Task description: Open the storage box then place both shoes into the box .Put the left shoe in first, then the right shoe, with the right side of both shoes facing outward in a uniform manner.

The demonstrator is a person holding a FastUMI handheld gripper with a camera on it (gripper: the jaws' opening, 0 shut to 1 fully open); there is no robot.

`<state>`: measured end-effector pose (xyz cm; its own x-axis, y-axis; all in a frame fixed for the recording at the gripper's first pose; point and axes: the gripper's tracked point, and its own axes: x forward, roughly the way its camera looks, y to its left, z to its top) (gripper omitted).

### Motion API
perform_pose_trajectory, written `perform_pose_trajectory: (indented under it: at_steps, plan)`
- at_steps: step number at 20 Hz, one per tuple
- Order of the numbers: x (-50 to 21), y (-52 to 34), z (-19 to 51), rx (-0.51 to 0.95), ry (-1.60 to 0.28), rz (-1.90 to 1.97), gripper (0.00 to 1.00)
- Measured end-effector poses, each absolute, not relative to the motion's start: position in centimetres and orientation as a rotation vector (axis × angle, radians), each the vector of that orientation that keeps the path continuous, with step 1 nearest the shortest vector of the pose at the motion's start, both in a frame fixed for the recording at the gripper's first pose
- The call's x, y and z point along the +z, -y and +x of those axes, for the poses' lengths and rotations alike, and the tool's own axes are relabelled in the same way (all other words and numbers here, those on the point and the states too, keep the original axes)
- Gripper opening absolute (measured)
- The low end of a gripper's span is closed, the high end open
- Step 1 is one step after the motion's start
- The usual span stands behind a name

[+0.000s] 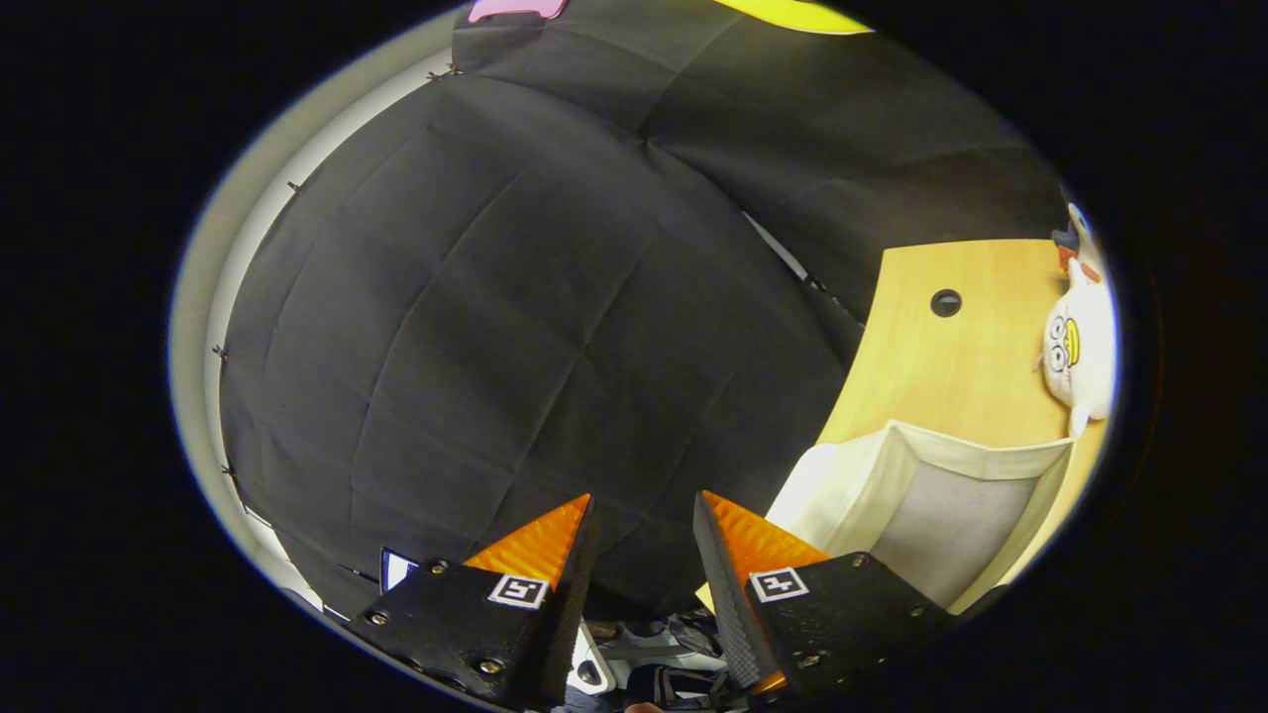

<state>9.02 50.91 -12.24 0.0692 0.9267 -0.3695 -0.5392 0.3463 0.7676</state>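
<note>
Claw [644, 515] parted, empty; cream storage box [931, 495] lies open beside it

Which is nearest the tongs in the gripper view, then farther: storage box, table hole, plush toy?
Tongs are open, holding nothing.
1. Storage box: open, just beside the right finger.
2. Table hole: beyond the box, on the wooden table.
3. Plush toy: at the table's far side, past the hole.

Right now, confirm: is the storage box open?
Yes, the storage box beside the claw shows its bare pale inside, with no lid over it.
</note>
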Motion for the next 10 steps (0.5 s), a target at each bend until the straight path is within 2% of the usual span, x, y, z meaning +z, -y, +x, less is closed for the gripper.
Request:
perform_pose_trajectory:
  at_steps: [2,6,7,8,10]
  plan:
    - [-12.6,-48.3,9.8,1.145,-0.953,0.486,0.65]
    - [-14.1,-42.8,11.3,1.059,-0.923,0.443,0.66]
    - [-14.7,-41.6,11.4,1.042,-0.919,0.430,0.82]
    - [-15.5,-40.1,11.7,1.019,-0.914,0.414,0.88]
    - [-17.2,-37.3,12.1,0.968,-0.920,0.392,0.88]
